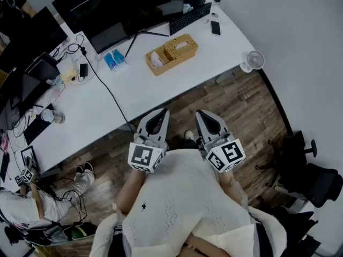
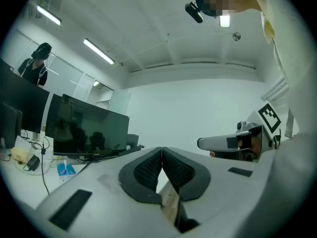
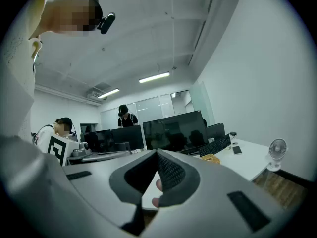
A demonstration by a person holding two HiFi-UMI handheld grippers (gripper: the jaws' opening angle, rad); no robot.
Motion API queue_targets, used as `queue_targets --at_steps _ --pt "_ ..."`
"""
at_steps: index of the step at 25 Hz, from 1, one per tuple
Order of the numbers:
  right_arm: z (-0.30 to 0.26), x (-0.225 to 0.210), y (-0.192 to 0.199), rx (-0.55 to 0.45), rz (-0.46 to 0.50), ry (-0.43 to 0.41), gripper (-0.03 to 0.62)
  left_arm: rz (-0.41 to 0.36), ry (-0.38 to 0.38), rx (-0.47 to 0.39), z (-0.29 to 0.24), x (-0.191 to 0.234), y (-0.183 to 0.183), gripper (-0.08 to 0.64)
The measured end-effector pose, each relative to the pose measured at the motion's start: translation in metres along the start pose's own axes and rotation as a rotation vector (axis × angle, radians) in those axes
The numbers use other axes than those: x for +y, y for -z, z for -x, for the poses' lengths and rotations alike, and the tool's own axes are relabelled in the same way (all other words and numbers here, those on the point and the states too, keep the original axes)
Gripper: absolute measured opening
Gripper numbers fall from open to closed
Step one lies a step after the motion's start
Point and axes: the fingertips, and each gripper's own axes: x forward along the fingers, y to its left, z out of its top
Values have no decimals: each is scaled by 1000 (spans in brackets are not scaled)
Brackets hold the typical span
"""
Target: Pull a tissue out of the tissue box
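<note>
The tan woven tissue box (image 1: 180, 46) lies on the white worktop's (image 1: 161, 87) far side, long axis slanting near-left to far-right, opening up. Your left gripper (image 1: 159, 113) and right gripper (image 1: 202, 113) hang well apart from it, fingers (image 2: 143, 170) clenched, empty.

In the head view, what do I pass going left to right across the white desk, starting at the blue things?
blue packets → woven tissue box → black phone → small white fan
</note>
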Motion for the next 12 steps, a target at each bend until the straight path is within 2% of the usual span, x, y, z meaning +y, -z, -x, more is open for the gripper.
queue_targets --at_steps 3,12 --pt "3 3 1 -4 -16 -2 0 14 7 11 3 -3 2 13" --pt "14 -2 9 -9 -32 5 0 -23 52 38 -6 -18 10 13"
